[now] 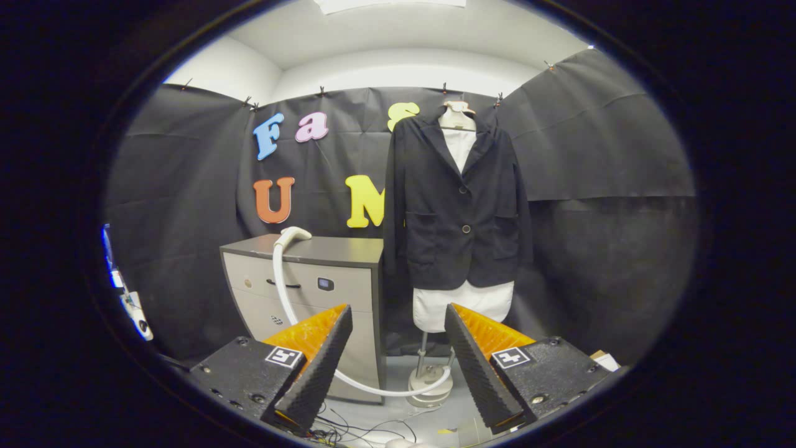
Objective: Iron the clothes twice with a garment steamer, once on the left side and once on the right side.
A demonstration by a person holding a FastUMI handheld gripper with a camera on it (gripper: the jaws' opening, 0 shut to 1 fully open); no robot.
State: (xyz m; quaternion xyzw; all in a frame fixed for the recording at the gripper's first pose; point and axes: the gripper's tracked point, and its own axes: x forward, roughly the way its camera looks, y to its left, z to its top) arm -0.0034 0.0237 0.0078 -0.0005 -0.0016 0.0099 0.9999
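Observation:
A dark blazer [457,199] over a white shirt hangs on a mannequin stand, well beyond my fingers and slightly right of the gap. The white steamer head [292,235] lies on top of a grey drawer cabinet [323,274], beyond my left finger. Its white hose [283,292] drops down the cabinet front and curves along the floor to the stand's base [431,382]. My gripper [398,317] is open, with nothing between its fingers, far back from both the steamer and the blazer.
Black cloth walls close the booth on the left, back and right. Loose cables [348,429] lie on the floor just below my fingers. Some equipment [127,298] stands at the far left, and a small box [602,359] lies by the right finger's base.

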